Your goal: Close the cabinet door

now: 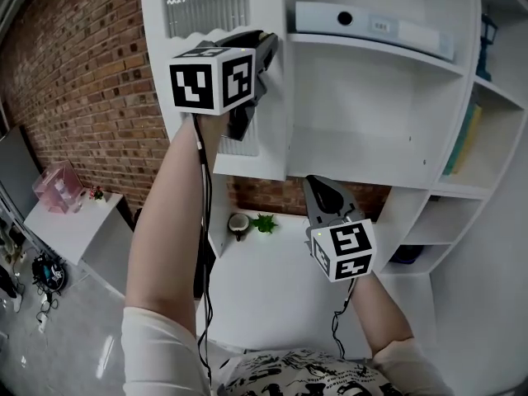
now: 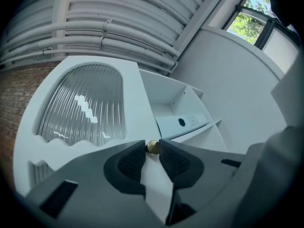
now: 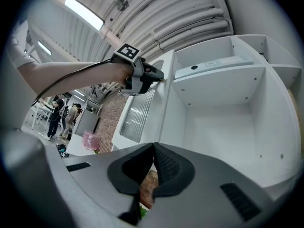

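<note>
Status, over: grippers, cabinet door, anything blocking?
Left gripper shut on brass knob. Right gripper shut, empty. Cabinet door open. No obstruction seen.

Office-like loft: brick wall (image 1: 82, 81), exposed ceiling pipes (image 2: 118, 32), white shelf unit (image 1: 371, 151), binder (image 1: 396, 31).

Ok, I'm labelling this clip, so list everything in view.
Shelf unit: one, white, ahead.
Cabinet door: one, white with ribbed glass, open, left of the shelf unit.
Knob: one, brass, on the door.
Flat box: one, pale grey, top shelf.
Books: several, green and yellow, right compartment.
Plant: one, green, on white counter below.
Round thing: one, brown and white, beside the plant.
Box: one, pink, on low cabinet at left.
Brick wall: one, red-brown, behind.
Left gripper: one, grey, closed on the knob.
Right gripper: one, grey, jaws together, empty, lower right.
</note>
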`<act>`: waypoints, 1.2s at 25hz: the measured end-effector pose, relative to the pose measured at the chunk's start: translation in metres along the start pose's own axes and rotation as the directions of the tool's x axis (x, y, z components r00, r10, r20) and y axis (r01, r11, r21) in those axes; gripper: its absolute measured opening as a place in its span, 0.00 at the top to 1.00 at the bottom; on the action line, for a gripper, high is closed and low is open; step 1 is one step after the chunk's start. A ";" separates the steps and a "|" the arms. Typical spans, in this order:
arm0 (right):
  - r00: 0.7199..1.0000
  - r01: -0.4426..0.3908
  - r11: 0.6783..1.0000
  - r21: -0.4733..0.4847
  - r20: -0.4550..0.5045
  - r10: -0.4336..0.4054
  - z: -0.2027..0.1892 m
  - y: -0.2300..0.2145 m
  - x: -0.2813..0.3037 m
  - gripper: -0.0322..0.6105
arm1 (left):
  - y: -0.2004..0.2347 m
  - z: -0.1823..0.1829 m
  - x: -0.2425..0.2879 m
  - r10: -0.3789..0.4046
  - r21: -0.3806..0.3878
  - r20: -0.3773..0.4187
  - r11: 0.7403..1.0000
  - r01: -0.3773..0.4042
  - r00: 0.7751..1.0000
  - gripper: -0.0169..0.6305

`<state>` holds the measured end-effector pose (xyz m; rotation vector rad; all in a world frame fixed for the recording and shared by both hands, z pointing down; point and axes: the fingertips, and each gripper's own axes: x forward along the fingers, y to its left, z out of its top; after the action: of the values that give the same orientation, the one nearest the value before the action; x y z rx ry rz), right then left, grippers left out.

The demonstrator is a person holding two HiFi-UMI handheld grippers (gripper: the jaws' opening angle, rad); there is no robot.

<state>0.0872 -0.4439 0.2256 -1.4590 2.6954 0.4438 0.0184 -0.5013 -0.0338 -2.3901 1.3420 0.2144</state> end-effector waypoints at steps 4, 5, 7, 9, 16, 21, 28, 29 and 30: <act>1.000 0.008 1.000 0.002 -0.008 -0.008 -0.002 -0.009 -0.002 0.93 | 0.003 -0.004 0.010 0.037 0.020 -0.006 0.999 -0.037 0.999 0.82; 1.000 0.012 1.000 0.000 -0.011 -0.012 -0.003 -0.012 -0.003 0.93 | 0.003 -0.005 0.011 0.036 0.025 -0.005 0.999 -0.036 0.999 0.82; 1.000 0.016 1.000 -0.002 -0.013 -0.016 -0.004 -0.016 -0.003 0.93 | 0.003 -0.005 0.011 0.026 0.035 -0.003 0.999 -0.025 1.000 0.82; 1.000 0.020 1.000 0.000 -0.010 -0.020 -0.003 -0.021 -0.004 0.93 | 0.003 -0.004 0.011 0.013 0.045 -0.005 0.999 -0.013 1.000 0.82; 0.999 0.033 0.999 0.001 -0.028 -0.033 -0.007 -0.024 -0.003 0.93 | 0.002 -0.009 0.011 0.000 0.081 0.007 0.997 0.000 1.000 0.82; 0.998 0.039 0.999 -0.007 -0.040 -0.039 -0.014 -0.011 0.000 0.93 | 0.000 -0.010 -0.006 -0.034 0.128 0.042 0.991 0.028 0.999 0.81; 0.996 0.086 0.996 -0.011 -0.027 -0.087 -0.017 0.013 0.004 0.93 | 0.010 -0.020 -0.047 -0.090 0.107 0.090 0.991 0.080 0.992 0.94; 0.996 0.089 0.996 -0.008 -0.025 -0.089 -0.017 0.018 0.005 0.93 | 0.012 -0.021 -0.054 -0.096 0.102 0.098 0.991 0.086 0.991 0.94; 0.995 0.095 0.996 -0.006 -0.019 -0.095 -0.015 0.023 0.006 0.93 | 0.014 -0.023 -0.062 -0.104 0.100 0.102 0.991 0.094 0.989 0.95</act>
<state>0.0663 -0.4412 0.2443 -1.5924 2.6276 0.4327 -0.0280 -0.4686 0.0036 -2.3239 1.1564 0.2417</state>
